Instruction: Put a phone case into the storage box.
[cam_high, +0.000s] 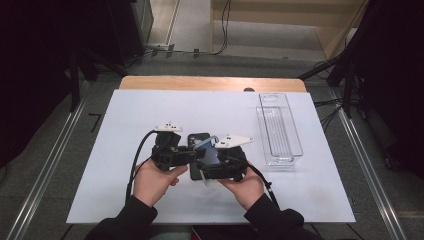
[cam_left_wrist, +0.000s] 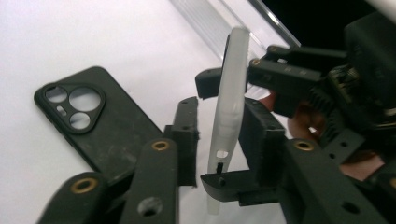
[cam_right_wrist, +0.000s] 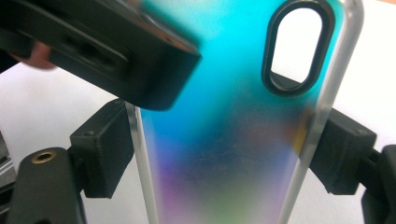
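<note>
R gripper (cam_right_wrist: 224, 154) clamping iridescent phone case (cam_right_wrist: 224, 140); L gripper (cam_left_wrist: 219, 140) straddling its edge

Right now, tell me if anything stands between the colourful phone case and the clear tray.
Nothing visible does. The right gripper holds the phone case up, and the table between it and the tray is bare.

Iridescent translucent phone case (cam_right_wrist: 224, 140) held upright, black phone case (cam_left_wrist: 100, 128) flat on table

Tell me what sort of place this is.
Probably a lab or studio set up for recording: a white-topped table on metal floor rails, dark curtains, cables across the floor, and two hand-held grippers handling phone cases.
</note>
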